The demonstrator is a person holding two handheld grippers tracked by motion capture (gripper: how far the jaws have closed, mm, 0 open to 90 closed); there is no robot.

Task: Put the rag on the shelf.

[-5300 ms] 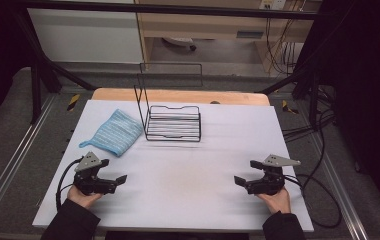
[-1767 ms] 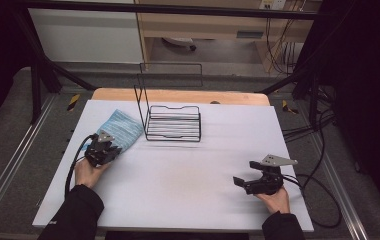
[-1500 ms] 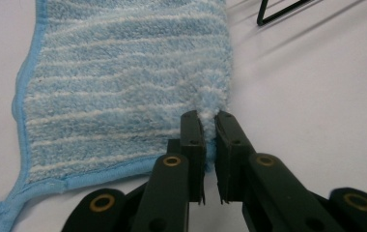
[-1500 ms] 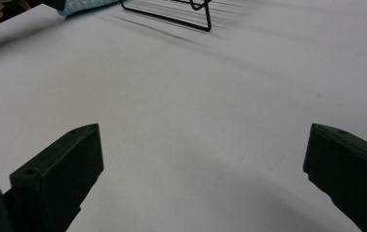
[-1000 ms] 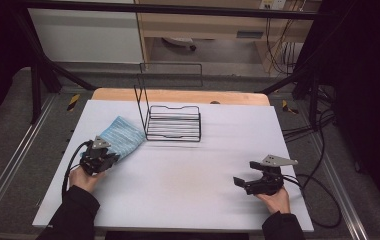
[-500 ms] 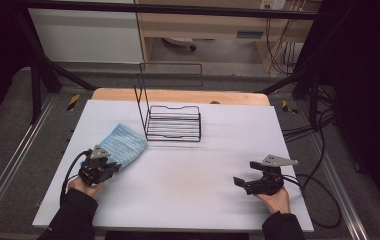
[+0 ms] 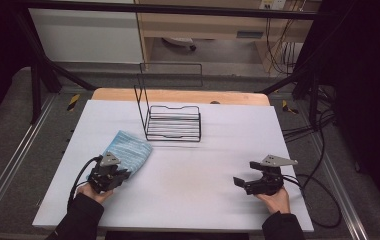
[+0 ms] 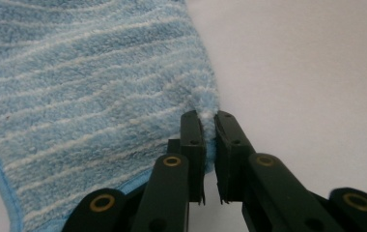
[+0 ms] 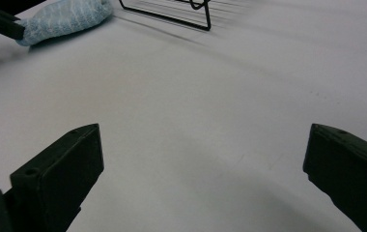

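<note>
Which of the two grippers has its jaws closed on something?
The left gripper: its jaws pinch the blue striped towel edge. The right gripper sits wide open over bare table.

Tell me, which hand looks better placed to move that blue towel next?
Left. The left gripper is already pinched on the blue towel at its edge, while the right gripper sits open, apart from it on the bare table.

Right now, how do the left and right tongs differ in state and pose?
1. The left tongs are shut on an edge of the cloth; the right tongs are wide open and hold nothing.
2. The left tongs sit at the cloth's near end; the right tongs lie over bare table, far from the rack.
Shared: both are black, hand-held, low over the table.
</note>
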